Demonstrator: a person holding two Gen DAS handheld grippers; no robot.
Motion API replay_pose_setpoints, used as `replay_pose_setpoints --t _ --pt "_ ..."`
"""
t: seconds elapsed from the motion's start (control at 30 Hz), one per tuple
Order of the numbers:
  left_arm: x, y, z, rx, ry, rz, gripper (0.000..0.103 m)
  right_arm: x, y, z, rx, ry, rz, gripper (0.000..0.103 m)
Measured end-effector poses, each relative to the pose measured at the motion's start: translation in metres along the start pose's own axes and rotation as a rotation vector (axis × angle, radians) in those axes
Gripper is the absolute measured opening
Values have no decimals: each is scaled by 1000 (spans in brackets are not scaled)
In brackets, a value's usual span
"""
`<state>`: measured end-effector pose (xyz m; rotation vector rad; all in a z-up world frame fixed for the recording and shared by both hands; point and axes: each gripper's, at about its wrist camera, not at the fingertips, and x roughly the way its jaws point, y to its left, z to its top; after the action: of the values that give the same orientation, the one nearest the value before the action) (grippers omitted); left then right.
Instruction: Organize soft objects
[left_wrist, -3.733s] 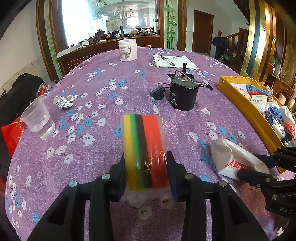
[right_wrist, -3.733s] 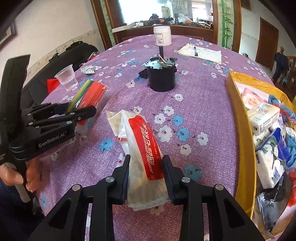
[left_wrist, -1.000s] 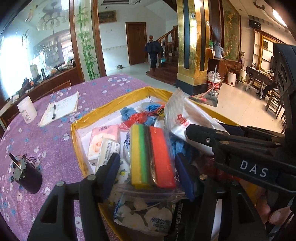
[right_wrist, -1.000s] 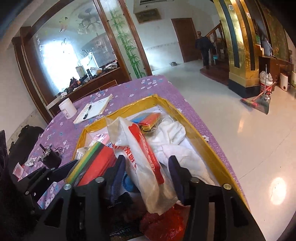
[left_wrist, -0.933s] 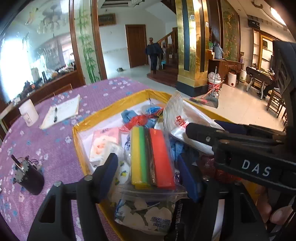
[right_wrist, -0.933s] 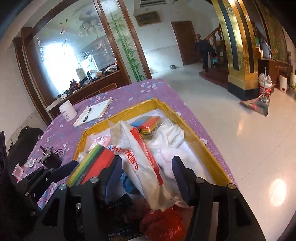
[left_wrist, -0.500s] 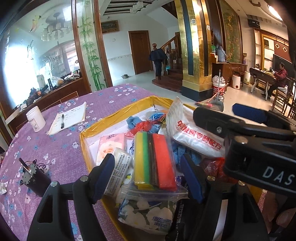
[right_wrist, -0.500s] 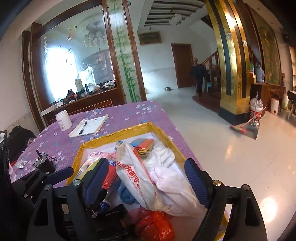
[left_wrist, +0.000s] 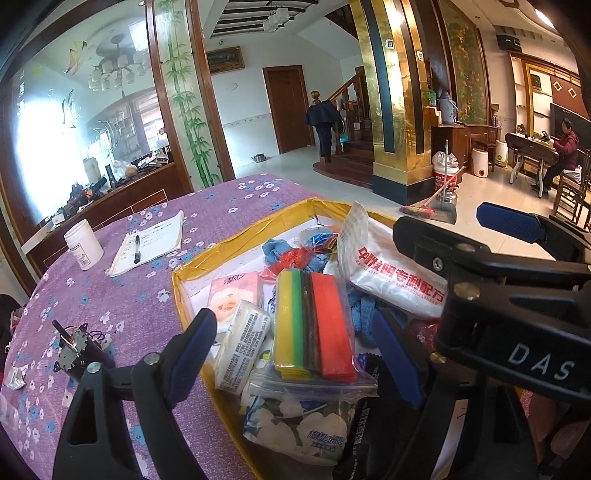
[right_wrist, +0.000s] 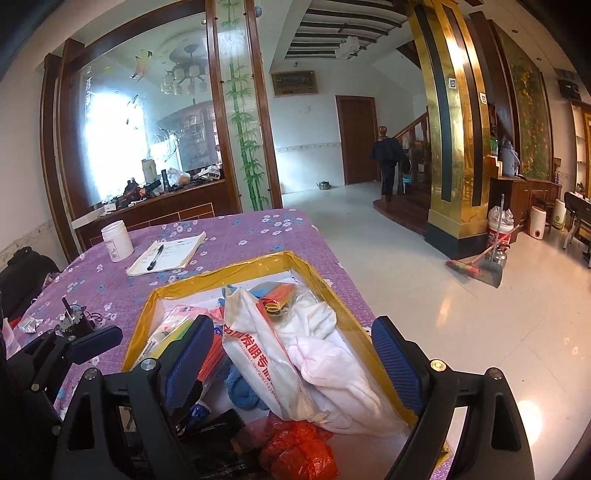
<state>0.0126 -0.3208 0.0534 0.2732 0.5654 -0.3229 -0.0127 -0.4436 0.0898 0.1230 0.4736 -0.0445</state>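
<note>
Both grippers hang over the yellow-rimmed tray (left_wrist: 236, 240) that sits at the edge of the table with the purple flowered cloth (left_wrist: 110, 295), and both stand wide with nothing pressed between their pads.

The left gripper (left_wrist: 295, 350) has just been opening its jaws. The clear bag of coloured strips (left_wrist: 314, 325), yellow, green, dark and red, lies between the two blue pads but touches neither; a gap shows on each side. The bag rests on the heap in the tray, on top of a flowered tissue pack (left_wrist: 299, 424) near the tray's near edge, with a white wipes packet (left_wrist: 242, 343) just to its left and a pink tissue pack (left_wrist: 232, 299) beyond that.

The right gripper (right_wrist: 291, 362) has also just been opening its jaws, though they have now nearly settled. The white bag with red lettering (right_wrist: 258, 350) lies between its pads, leaning nearer the left pad, and no pad presses on it. This bag rests on a white cloth (right_wrist: 332, 369) along the tray's right side, with a crumpled red bag (right_wrist: 299, 450) at the near end and a blue cloth (right_wrist: 240, 387) beside it. In the left wrist view the same white bag runs across the tray's far half, partly behind the right gripper's body.

On the cloth beyond the tray's far left corner lie a notebook with a pen (right_wrist: 166, 254) and a white jar (right_wrist: 117, 240); a small black motor (left_wrist: 77, 350) stands left of the tray.
</note>
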Motion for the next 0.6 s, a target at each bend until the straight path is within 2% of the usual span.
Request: replay_pose_setpoints --t 0.27,0.43,0.6 --pt "-3 -1 4 1 20 1 96 -2 -3 0 7 -12 -27 93" --pt "-17 -4 6 18 0 44 101 -8 -8 1 27 -39 -50 95" --pt "-32 0 0 7 19 29 101 -10 -11 2 31 -57 -90 95"
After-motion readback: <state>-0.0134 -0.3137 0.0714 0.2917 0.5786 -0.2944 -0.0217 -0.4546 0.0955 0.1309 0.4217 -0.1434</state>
